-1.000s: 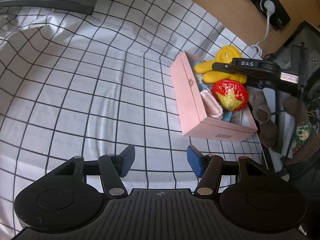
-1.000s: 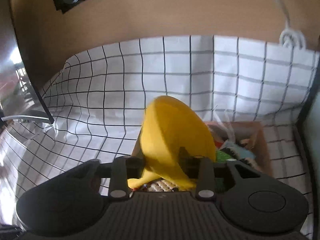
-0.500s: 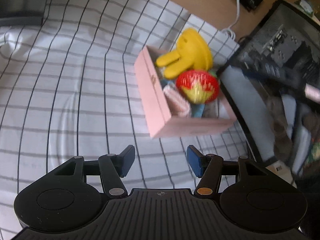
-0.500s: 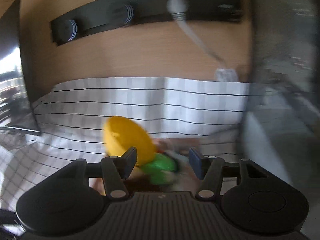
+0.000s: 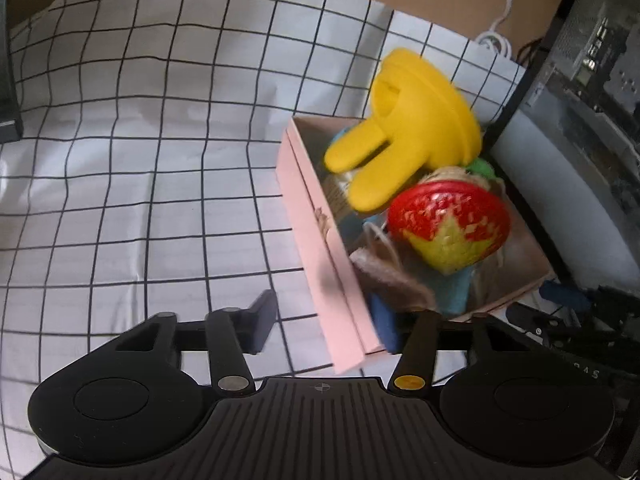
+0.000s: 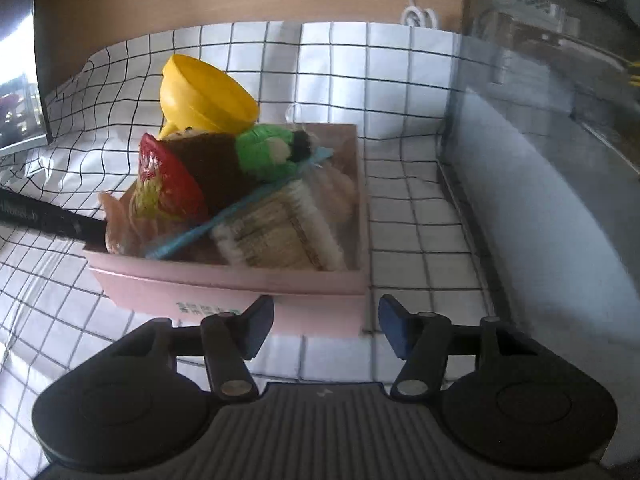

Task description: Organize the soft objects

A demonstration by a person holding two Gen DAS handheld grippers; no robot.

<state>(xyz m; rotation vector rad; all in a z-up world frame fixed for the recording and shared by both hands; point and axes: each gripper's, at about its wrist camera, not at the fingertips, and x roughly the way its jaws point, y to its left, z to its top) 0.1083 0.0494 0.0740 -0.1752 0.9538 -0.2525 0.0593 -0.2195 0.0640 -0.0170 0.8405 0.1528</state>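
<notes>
A pink box [image 5: 320, 240] on the checked cloth holds several soft toys. A yellow hand-shaped toy [image 5: 412, 136] lies on top at the far end, with a red strawberry toy [image 5: 448, 224] beside it. My left gripper [image 5: 324, 326] is open and straddles the box's near side wall, its blue right finger [image 5: 384, 328] inside the box by a brown fuzzy toy. In the right wrist view the box [image 6: 240, 284] shows the yellow toy [image 6: 204, 96], the strawberry [image 6: 168, 180], a green plush [image 6: 264, 152] and a beige knit [image 6: 276, 236]. My right gripper [image 6: 325, 328] is open and empty just before the box's front wall.
A dark-framed case with a grey wall [image 6: 540, 200] stands close along the box's right side. A white cable [image 5: 496, 36] runs over the wooden desk behind the cloth. A dark screen edge [image 6: 24, 80] rises at the far left. The checked cloth [image 5: 140, 160] spreads left of the box.
My right gripper let go of the yellow toy, which now rests in the box, and drew back to the box's front. My left gripper moved right up to the box.
</notes>
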